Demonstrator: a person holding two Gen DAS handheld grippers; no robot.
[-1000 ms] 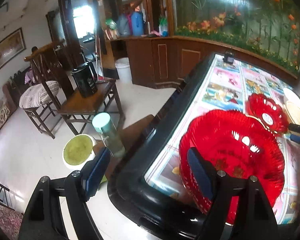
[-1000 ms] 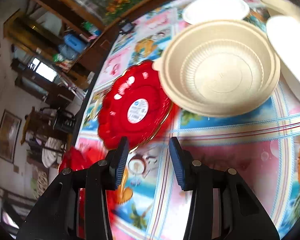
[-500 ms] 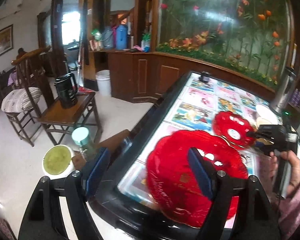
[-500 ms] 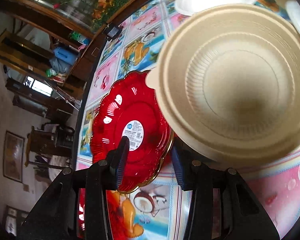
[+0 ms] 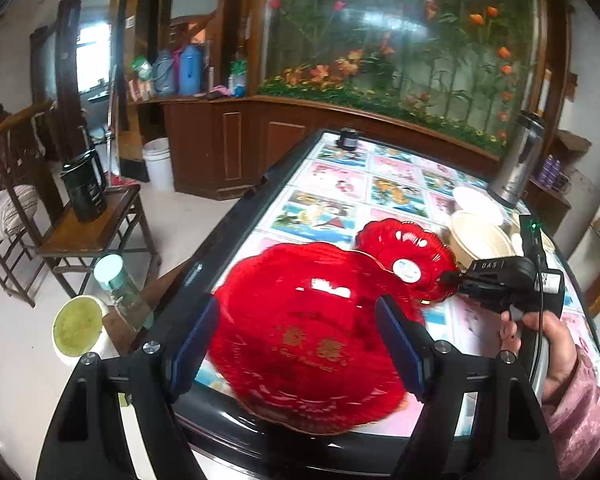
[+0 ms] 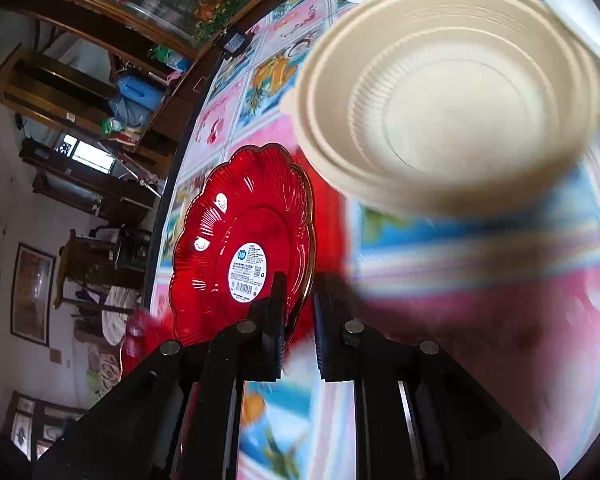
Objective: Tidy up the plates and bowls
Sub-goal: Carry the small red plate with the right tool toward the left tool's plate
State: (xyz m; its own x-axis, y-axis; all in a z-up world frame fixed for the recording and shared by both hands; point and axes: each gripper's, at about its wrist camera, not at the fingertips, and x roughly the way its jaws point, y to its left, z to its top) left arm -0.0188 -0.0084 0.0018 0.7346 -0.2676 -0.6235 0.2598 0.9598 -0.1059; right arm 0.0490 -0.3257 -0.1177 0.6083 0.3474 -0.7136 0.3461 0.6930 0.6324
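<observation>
Gripping at the rim looks right for the small red plate [image 6: 236, 240], lower left of centre in the right wrist view: thin, glossy, fluted plastic by the look, light and stiff but likely slippery, so a pinch on the scalloped gold edge beats any hold on the face. Right gripper [image 6: 298, 320] has just been closing; its jaws now stand narrow with that rim between them, plate tipped up off the patterned table [image 6: 480, 320]. Against the earlier frame the plate lay flat with the jaws wide. Large red plate [image 5: 312, 332] sits mid-frame in the left wrist view between the wide-open fingers of the left gripper [image 5: 300, 344], apparently untouched; it was lower right before. Beige bowl [image 6: 452, 92], upper right, looms nearer.
</observation>
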